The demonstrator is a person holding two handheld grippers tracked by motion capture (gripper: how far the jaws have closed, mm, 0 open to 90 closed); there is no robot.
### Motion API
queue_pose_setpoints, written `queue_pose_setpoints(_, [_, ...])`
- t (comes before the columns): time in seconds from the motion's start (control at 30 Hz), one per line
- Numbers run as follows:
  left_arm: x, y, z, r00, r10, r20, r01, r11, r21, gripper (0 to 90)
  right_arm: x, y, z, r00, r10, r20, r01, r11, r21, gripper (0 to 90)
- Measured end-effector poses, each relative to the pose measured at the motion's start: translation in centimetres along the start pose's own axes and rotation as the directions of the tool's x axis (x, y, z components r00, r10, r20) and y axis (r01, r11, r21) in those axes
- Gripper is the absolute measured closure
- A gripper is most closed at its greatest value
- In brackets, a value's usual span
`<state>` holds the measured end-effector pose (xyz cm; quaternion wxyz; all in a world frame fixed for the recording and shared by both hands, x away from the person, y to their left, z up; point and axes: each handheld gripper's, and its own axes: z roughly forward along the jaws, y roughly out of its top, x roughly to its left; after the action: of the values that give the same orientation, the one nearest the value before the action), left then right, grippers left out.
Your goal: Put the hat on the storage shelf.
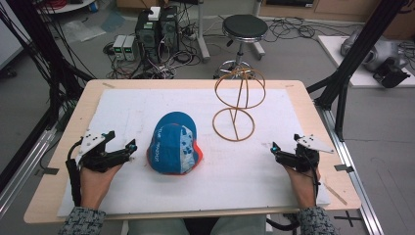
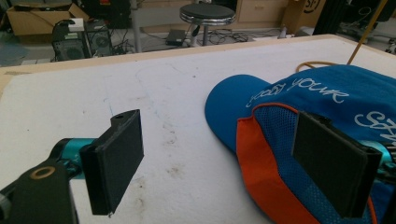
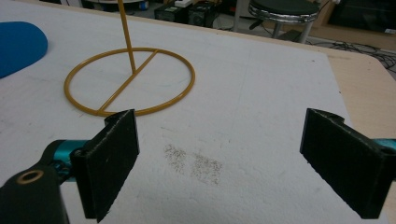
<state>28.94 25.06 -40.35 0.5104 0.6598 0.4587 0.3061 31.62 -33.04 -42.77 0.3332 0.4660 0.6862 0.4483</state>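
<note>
Left gripper view: cap (image 2: 322, 93) lettering "YOUR".

blue cap (image 2: 327, 98), white lettering "YOUR" legible (other words partly unreadable)

Far beyond your left gripper (image 1: 121, 141), computer towers (image 1: 156, 27) stand on the floor; beyond your right gripper (image 1: 285, 143), a black stool (image 1: 244, 27).

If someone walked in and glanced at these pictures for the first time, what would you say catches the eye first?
Probably the bright blue and orange cap lying near the middle of the white mat. Just behind it to the right stands a golden wire hat stand, a globe above a ring base. The left claw and right claw rest open on either side, holding nothing.
</note>
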Motion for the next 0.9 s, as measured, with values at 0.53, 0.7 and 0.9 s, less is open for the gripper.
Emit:
queue_pose_setpoints(0.53, [-2.3, 1.4, 0.0, 0.9978, 0.033, 0.058, -0.030, 0.9987, -0.041, 17.1, 0.0, -0.1, 0.0, 0.9999, -0.011, -0.003, 0.011, 1.000, 0.009, 10.8])
queue_pose_setpoints(0.7, [-4.1, 1.9, 0.8, 0.9923, 0.059, 0.109, -0.054, 0.9973, -0.050, 17.1, -0.3, -0.3, -0.5, 0.9999, -0.008, 0.009, 0.008, 1.000, 0.005, 10.8])
queue_pose_setpoints(0.9, [-6.2, 1.9, 1.7, 0.9812, 0.099, 0.165, -0.094, 0.9948, -0.039, 18.2, -0.4, -0.5, -0.9, 0.9999, -0.003, 0.012, 0.003, 1.000, 0.010, 10.8])
